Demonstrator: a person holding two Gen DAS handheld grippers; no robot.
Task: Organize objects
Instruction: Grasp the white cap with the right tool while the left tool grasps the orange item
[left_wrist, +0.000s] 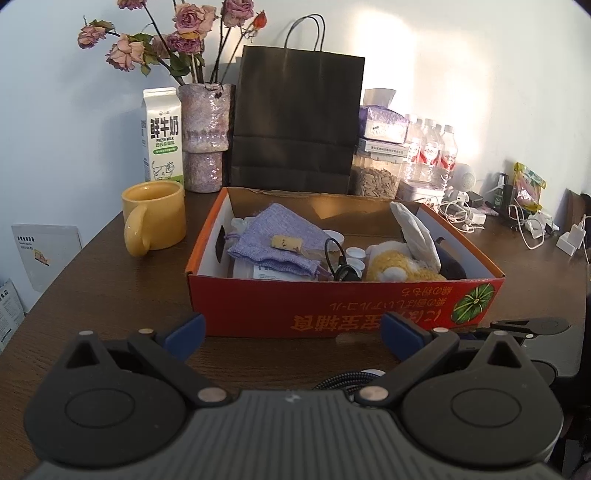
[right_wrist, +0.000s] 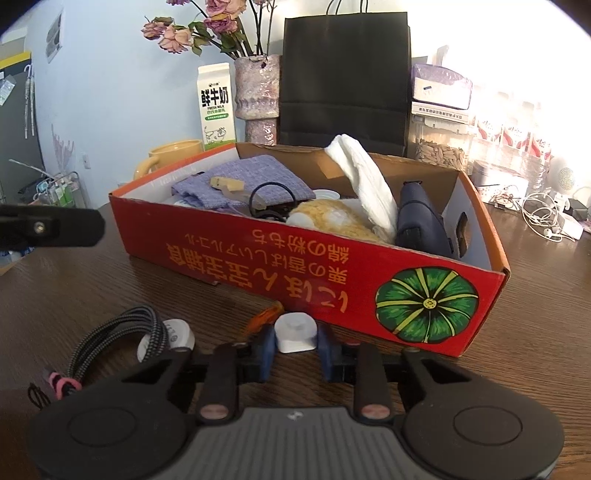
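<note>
A red cardboard box (left_wrist: 332, 306) (right_wrist: 258, 254) stands on the brown table, holding a purple knit pouch (left_wrist: 277, 243) (right_wrist: 240, 181), a yellow plush toy (left_wrist: 399, 266) (right_wrist: 340, 218), a white cloth (right_wrist: 365, 181) and a dark blue case (right_wrist: 421, 221). In front of the box, my right gripper (right_wrist: 295, 341) is shut on a small white plastic piece (right_wrist: 295, 332) resting on the table. My left gripper (left_wrist: 291, 338) stands open just before the box's front wall, nothing between its blue pads (left_wrist: 184, 336).
A braided cable with a white plug (right_wrist: 147, 336) lies left of the right gripper. Behind the box stand a yellow mug (left_wrist: 155, 221), a milk carton (left_wrist: 162, 136), a vase of dried roses (left_wrist: 205, 136), a black paper bag (left_wrist: 295, 122), jars and bottles (left_wrist: 428, 151); chargers and cables (left_wrist: 524, 221) at right.
</note>
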